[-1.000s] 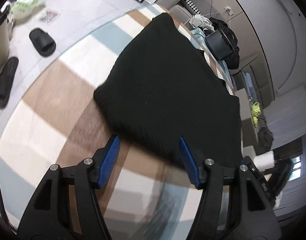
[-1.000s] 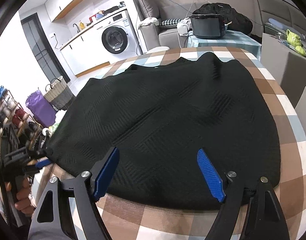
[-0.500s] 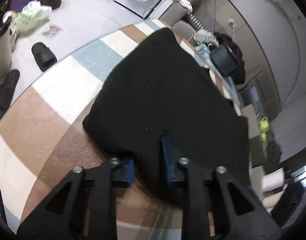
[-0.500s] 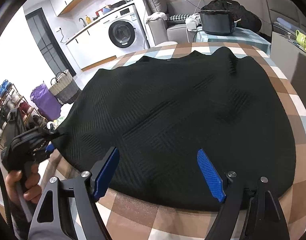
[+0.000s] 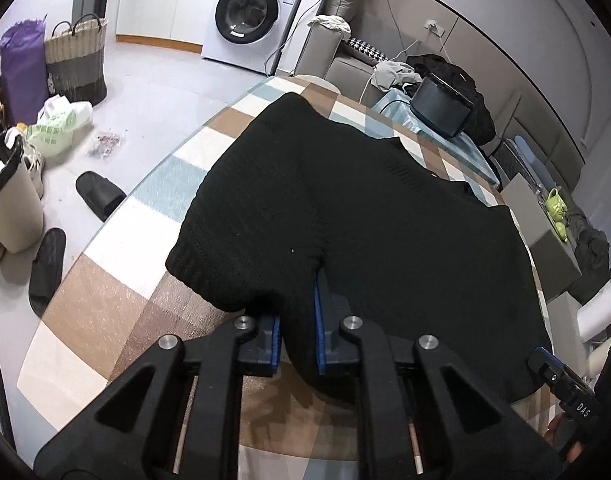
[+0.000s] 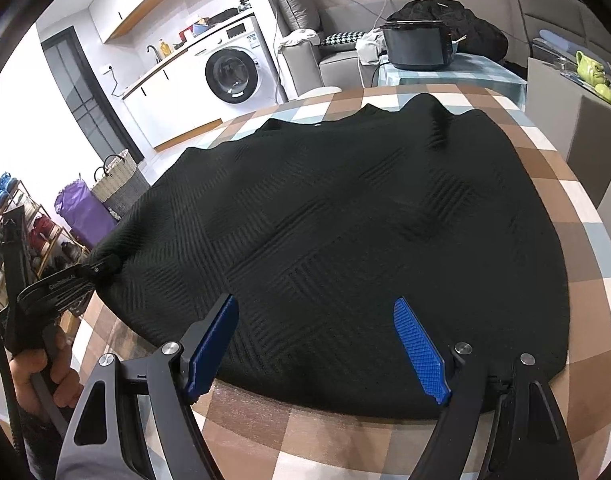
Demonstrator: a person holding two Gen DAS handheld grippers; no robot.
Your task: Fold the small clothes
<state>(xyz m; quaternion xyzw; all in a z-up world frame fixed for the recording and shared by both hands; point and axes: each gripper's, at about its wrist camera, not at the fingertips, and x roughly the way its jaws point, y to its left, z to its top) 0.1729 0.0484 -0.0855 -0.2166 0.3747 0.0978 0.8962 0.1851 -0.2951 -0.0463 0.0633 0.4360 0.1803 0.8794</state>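
A black knit garment (image 5: 365, 216) lies spread on a round table with a checked cloth (image 5: 117, 300). My left gripper (image 5: 297, 332) is shut on the garment's near hem, with a fold of black fabric pinched between the blue pads. In the right wrist view the garment (image 6: 345, 232) fills the table's middle. My right gripper (image 6: 317, 344) is open, its blue fingers (image 6: 419, 350) spread just above the garment's near edge. The left gripper (image 6: 85, 276) shows there at the far left, clamped on the garment's corner.
The table edge (image 5: 105, 224) drops to a floor with black slippers (image 5: 99, 200), a bin (image 5: 9, 208), a basket (image 5: 75, 60) and a washing machine (image 5: 249, 12). A black cooker (image 6: 419, 46) stands on a side table beyond. A grey box with green ceramics (image 6: 593, 76) is at right.
My left gripper moved in onto the garment's hem and closed on it, then lifted the fabric slightly. My right gripper stayed open over the near edge.
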